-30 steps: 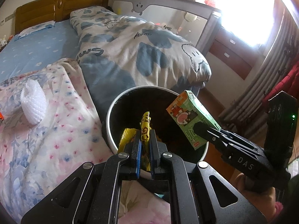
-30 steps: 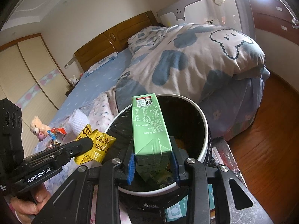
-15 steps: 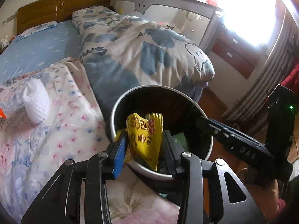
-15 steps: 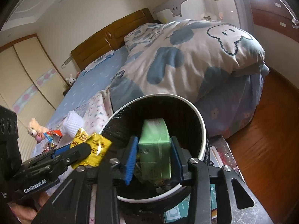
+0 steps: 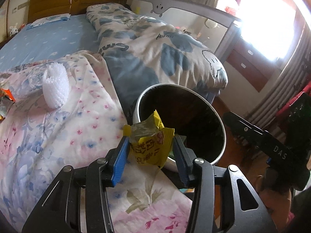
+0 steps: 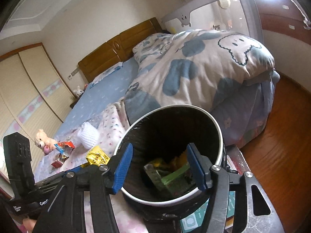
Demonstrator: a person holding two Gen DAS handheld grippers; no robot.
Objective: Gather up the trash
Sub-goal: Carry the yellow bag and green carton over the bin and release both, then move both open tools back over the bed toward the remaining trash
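Observation:
A round bin [image 5: 180,120] with a white rim and black liner stands beside the bed; it also shows in the right wrist view [image 6: 217,136]. My left gripper [image 5: 150,151] has its jaws spread, with a yellow snack wrapper [image 5: 149,147] between them at the bin's near rim. The wrapper also shows in the right wrist view [image 6: 97,156]. My right gripper [image 6: 159,167] is open and empty over the bin's mouth. A green carton [image 6: 169,178] lies inside the bin on other wrappers.
A white foam net [image 5: 55,85] and an orange wrapper [image 5: 7,97] lie on the floral blanket [image 5: 58,136]. More wrappers [image 6: 62,151] and a teddy bear [image 6: 41,138] lie further left. A rolled quilt [image 6: 194,68] lies behind the bin. Wooden floor [image 6: 281,126] is at right.
My right gripper opened and the green carton dropped into the bin. My left gripper opened wider and drew back from over the bin to its near rim, with the yellow wrapper still between its jaws.

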